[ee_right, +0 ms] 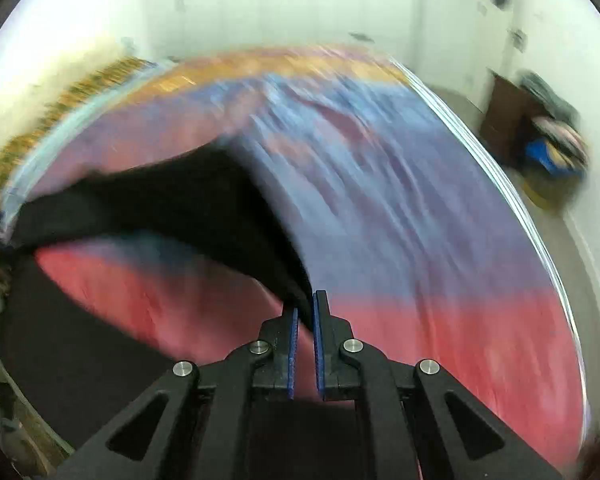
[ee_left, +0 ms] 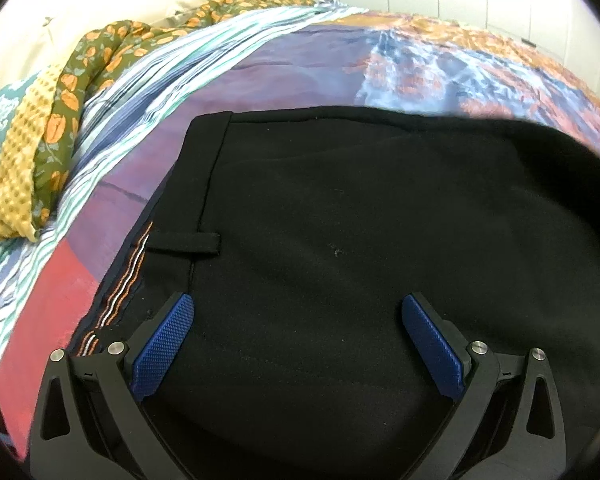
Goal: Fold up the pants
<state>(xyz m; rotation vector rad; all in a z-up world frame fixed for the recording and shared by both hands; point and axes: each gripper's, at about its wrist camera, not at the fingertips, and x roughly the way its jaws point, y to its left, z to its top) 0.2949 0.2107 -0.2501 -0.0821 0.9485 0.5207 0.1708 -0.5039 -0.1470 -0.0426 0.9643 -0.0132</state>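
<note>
Far left: bunched floral cloth (ee_left: 88,80) heaped on the bedspread (ee_left: 300,64), blocking that corner.
Far middle and right: flat open bedspread beyond the black pants (ee_left: 360,240).
Right edge: wall close beside the bed.
Right corner: pile of clutter (ee_right: 548,148) on the floor.

A: So where's each camera sitting?

B: Both ride on a hand-held gripper, looking along its fingers and angled down at the bed (ee_left: 284,76). The left one is close over the black pants (ee_left: 360,240), facing the far wall.

A: And the right?

B: Higher up, pretty blurred, facing across the bed toward a corner. Both views share the pants (ee_right: 172,200) and the colourful bedcover (ee_right: 400,200).
</note>
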